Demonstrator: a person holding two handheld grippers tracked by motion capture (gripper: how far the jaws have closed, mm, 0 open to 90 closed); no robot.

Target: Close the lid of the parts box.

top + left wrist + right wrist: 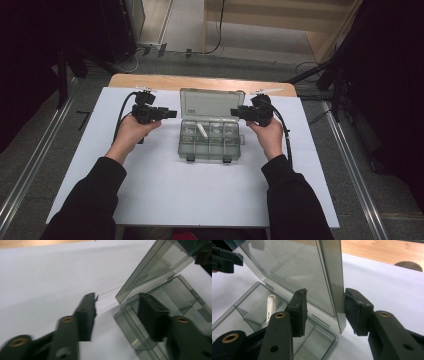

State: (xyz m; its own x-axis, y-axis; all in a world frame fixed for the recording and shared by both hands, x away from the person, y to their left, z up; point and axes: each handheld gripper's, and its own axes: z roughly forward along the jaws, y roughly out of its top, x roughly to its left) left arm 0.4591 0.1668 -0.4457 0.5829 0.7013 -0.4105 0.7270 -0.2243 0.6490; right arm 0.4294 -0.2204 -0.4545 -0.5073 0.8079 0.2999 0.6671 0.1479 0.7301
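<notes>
A clear grey compartment box (186, 148) lies on the white board with its lid (212, 102) standing up at the back. A small white stick (201, 130) lies in one compartment, also seen in the right gripper view (270, 308). My left gripper (172, 114) hangs just left of the lid, open, with nothing between its jaws; its own view (117, 302) shows the box corner (175, 295) beyond. My right gripper (234, 112) is at the lid's right edge. The lid's side edge (333, 285) stands between its jaws (325, 293); one pad (357, 307) touches it, the other stands off.
The white board (150, 175) covers a wooden table (200, 81), with bare board in front of the box and to both sides. Dark stands and cables surround the table on the floor.
</notes>
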